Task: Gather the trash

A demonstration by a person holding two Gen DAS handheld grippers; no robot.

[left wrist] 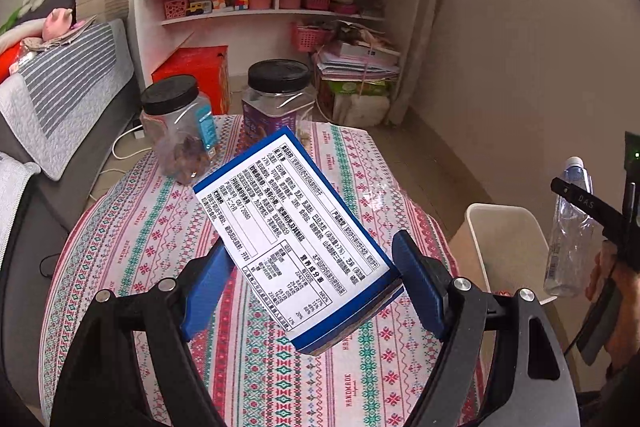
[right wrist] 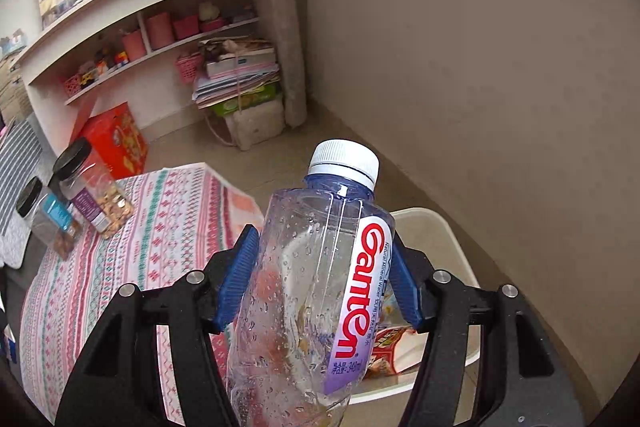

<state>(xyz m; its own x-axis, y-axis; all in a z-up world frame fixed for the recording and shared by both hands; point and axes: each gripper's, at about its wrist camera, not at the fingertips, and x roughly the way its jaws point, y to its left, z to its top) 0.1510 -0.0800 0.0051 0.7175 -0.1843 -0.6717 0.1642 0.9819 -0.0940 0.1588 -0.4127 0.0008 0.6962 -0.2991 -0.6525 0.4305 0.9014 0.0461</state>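
Patterned cloth covers the one surface, where I count two black-lidded jars, both holding brownish snacks. One white bin beside it holds what may be a wrapper. My left gripper clamps one blue-bordered box above the surface; my right gripper clasps one bottle reading "Ganten", above the bin.
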